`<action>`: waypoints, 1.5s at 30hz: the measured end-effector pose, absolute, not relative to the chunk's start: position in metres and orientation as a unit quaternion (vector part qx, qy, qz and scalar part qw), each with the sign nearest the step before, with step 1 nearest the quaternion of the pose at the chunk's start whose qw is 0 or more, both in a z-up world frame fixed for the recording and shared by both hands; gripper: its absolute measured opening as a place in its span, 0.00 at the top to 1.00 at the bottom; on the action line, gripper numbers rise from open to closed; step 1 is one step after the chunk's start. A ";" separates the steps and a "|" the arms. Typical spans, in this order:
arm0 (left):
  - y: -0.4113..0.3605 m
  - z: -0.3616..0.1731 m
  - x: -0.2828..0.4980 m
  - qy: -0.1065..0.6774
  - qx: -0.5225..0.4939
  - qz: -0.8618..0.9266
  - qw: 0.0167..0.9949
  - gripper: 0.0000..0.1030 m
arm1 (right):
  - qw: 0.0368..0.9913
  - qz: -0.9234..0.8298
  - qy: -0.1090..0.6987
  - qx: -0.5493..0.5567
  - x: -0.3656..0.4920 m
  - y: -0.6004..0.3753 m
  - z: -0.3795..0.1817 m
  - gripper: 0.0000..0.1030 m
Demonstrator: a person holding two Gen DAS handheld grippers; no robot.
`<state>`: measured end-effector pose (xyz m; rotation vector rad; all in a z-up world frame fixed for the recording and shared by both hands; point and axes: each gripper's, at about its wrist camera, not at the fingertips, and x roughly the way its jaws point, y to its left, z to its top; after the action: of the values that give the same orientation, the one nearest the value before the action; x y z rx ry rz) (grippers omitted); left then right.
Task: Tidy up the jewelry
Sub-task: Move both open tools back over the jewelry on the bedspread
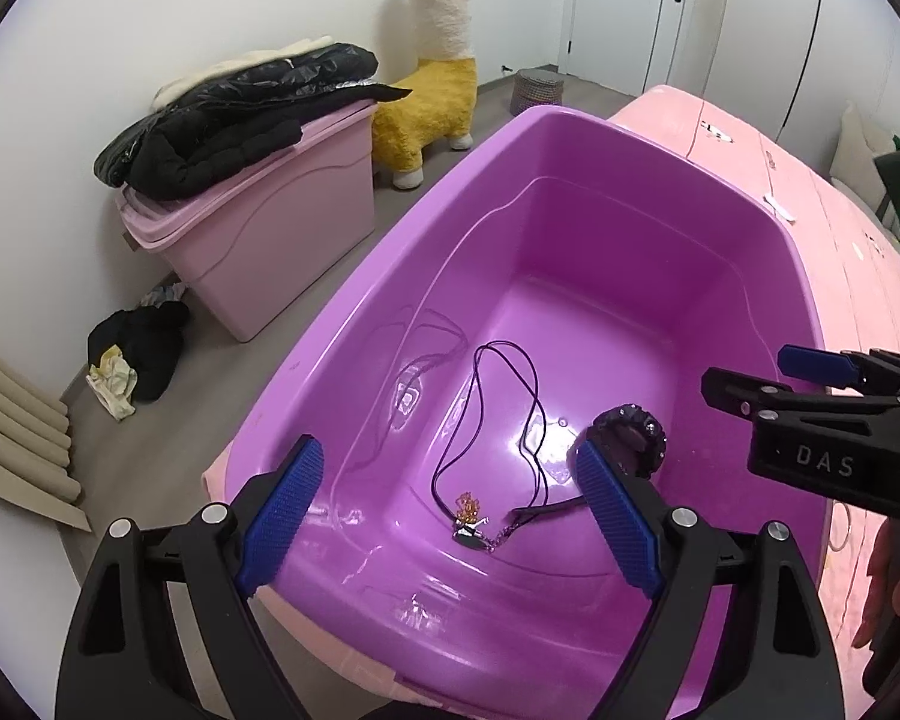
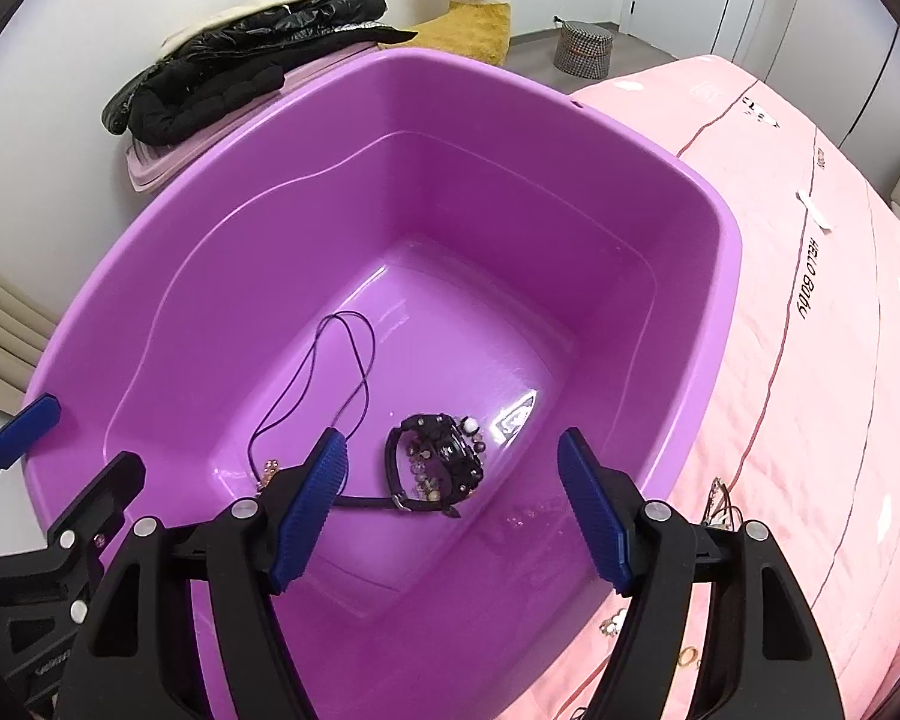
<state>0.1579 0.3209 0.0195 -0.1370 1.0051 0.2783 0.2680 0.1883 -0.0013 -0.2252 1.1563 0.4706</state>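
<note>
A: Left-wrist view, item one: purple tub [image 1: 570, 138] on the pink bed [image 1: 810, 228]. My left tongs [image 1: 450, 498] hang spread and empty over its near end.

B: Contents?

A: Cord necklace [image 1: 498, 420] with an amber-bead pendant on the tub floor; black watch [image 2: 438, 468] with beaded bracelets just beside it. My right tongs [image 2: 450, 480] are spread, empty too.

B: Next?

A: More pieces lie on the bed beside the tub; I'd pinch each by its firmest part.
</note>
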 end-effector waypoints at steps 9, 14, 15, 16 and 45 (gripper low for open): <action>0.318 0.031 0.141 0.471 -0.077 0.136 0.868 0.18 | 0.815 0.231 0.525 -0.077 0.249 0.173 0.013 0.32; 0.314 0.040 0.130 0.462 -0.087 0.138 0.871 0.18 | 0.823 0.237 0.512 -0.066 0.237 0.162 0.026 0.32; 0.313 0.043 0.128 0.460 -0.087 0.138 0.873 0.18 | 0.825 0.239 0.508 -0.064 0.233 0.159 0.028 0.32; 0.311 0.045 0.125 0.459 -0.087 0.138 0.873 0.18 | 0.827 0.239 0.504 -0.061 0.229 0.156 0.031 0.32; 0.142 0.057 0.045 0.405 -0.045 -0.002 0.913 0.07 | 0.903 0.069 0.423 0.028 0.046 -0.128 0.022 0.32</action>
<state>0.0447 0.1417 0.0570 -0.0929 0.8342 -0.0034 0.0457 -0.1276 0.0223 0.0582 0.8745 0.1434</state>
